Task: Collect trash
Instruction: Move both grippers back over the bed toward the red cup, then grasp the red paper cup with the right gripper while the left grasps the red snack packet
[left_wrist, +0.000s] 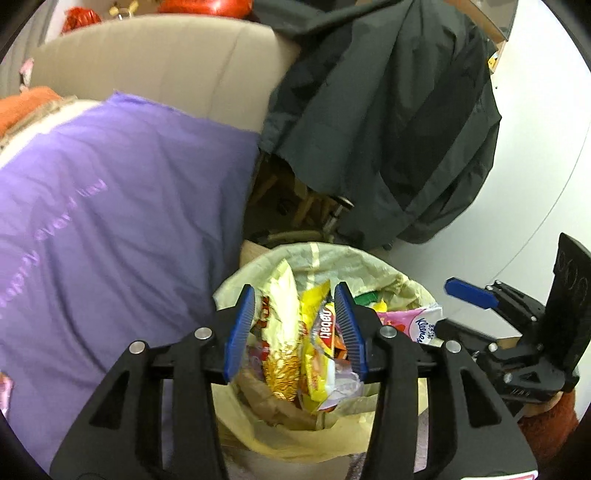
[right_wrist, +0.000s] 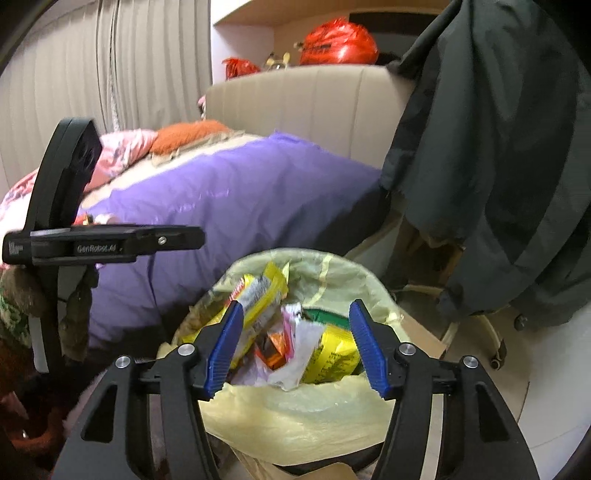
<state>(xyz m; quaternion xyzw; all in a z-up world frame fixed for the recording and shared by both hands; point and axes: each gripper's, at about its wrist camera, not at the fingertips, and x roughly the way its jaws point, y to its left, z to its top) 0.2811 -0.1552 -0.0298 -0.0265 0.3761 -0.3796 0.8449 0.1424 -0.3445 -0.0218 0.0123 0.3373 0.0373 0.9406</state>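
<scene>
Left gripper (left_wrist: 295, 332) and right gripper (right_wrist: 297, 347), both poised above the bin (right_wrist: 295, 402). Fingers of each stand apart and hold nothing. The trash, a heap of wrappers (left_wrist: 295, 354), lies inside the bin's yellow liner (left_wrist: 314, 439) and rises to about its rim. Likely hazards: a wrapper perched at the rim may slide out if a finger brushes it; the slack liner may snag on a finger and pull loose. Left of the bin lies a purple quilt (left_wrist: 110, 206) on a bed; behind the bin hangs a dark jacket (right_wrist: 498, 166).
</scene>
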